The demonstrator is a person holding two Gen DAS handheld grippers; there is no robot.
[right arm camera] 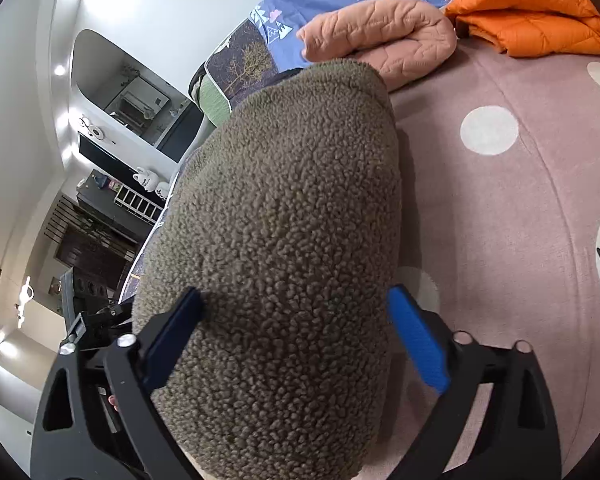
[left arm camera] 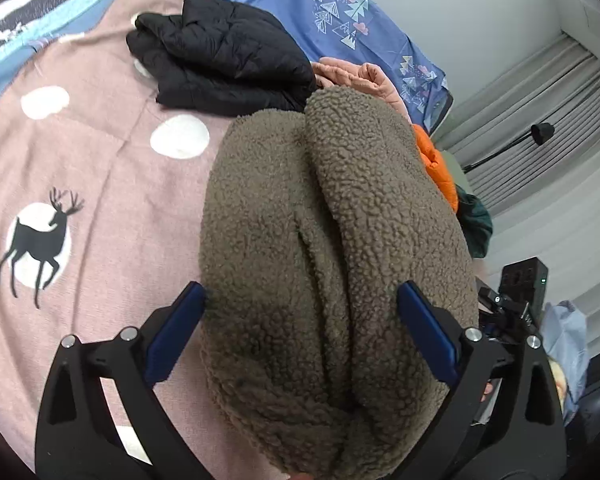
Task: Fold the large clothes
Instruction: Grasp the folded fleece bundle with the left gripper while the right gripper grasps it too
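Note:
A thick olive-brown fleece garment [left arm camera: 332, 264] is bunched into a folded bundle above the pink bedspread [left arm camera: 100, 168]. My left gripper [left arm camera: 300, 300] has its blue pads set wide on either side of the bundle and grips it. The same fleece [right arm camera: 284, 264] fills the right wrist view, where my right gripper [right arm camera: 296, 304] also holds it between wide-set blue pads. The fleece hides the bed beneath it.
A folded black puffer jacket [left arm camera: 224, 60] lies on the far bedspread. A folded peach quilted garment [right arm camera: 384, 36] and a folded orange puffer [right arm camera: 528, 12] lie beyond the fleece. A blue patterned sheet [left arm camera: 332, 12] is behind. Room furniture and a black stand [left arm camera: 520, 284] are off the bed edge.

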